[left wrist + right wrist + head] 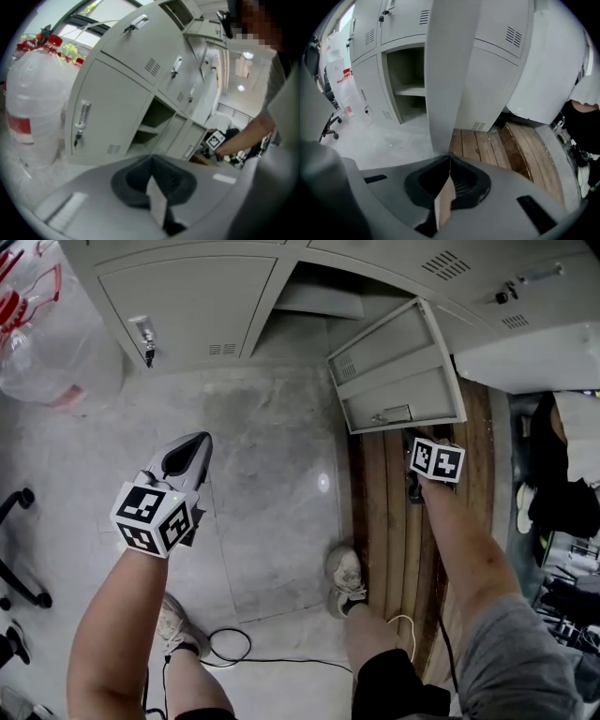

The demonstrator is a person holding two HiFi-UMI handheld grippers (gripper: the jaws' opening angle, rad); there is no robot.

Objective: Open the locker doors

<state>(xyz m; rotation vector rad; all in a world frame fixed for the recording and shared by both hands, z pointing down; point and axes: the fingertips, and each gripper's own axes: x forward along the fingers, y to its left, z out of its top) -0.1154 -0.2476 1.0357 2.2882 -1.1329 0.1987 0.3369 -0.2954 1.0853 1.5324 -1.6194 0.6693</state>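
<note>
We are standing before a row of grey lockers (pixel 178 306), which is filling the whole top of the head view. Below them a pale stone floor (pixel 262 484) is spreading toward us, and on its right side some wood planks (pixel 389 521) are lying.

One lower locker is standing open. Its door (pixel 398 367) is hanging out toward us above the planks with the inner side showing. The compartment (pixel 405 70) behind it is showing one shelf (pixel 410 90). The lockers around it are showing closed doors.

At the far left a big clear plastic container (pixel 42 343) with red marks is standing on the floor just beside the lockers.

We are holding the right gripper (pixel 449 158) at the free edge of the open door. Its jaws are pressing together with nothing between them. The door edge is running straight away from just in front of the tips, and we cannot tell if the tips are touching it.

The left gripper (pixel 152 159) is hanging over the floor, well apart from the lockers, and is pointing toward the closed locker at the left. Its jaws are also pressing together and are holding nothing.

A thin black cable (pixel 230 645) is curling on the floor near our feet. A small key (pixel 149 356) is hanging from the lock (pixel 142 332) of the closed left door.
</note>
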